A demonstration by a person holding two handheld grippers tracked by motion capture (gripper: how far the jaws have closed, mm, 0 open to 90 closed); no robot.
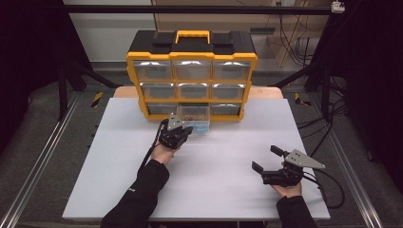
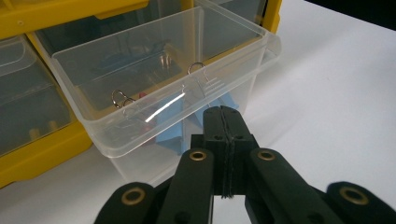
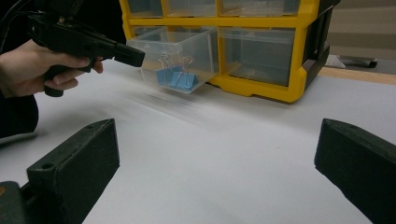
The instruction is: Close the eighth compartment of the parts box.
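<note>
Drawer [image 2: 154, 100], clear thin plastic, stands pulled out of the organizer's [image 1: 192, 80] bottom row at the table's [image 1: 199, 190] far edge. Light, slippery; likely best taken by its front lip. Left gripper [image 2: 223, 114] clenched empty at its front; right gripper [image 1: 265, 159] released. Blue binder clips [image 3: 176, 78] inside.

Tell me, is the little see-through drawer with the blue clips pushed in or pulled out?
Pulled out. The clear drawer sticks forward from the yellow cabinet, with blue binder clips inside it.

A yellow-and-black organiser [image 1: 192, 76] holds clear drawers; the pulled-out clear drawer [image 2: 159, 79] carries blue binder clips [image 3: 177, 78], perhaps one red. The bench [image 1: 209, 166] is white.
</note>
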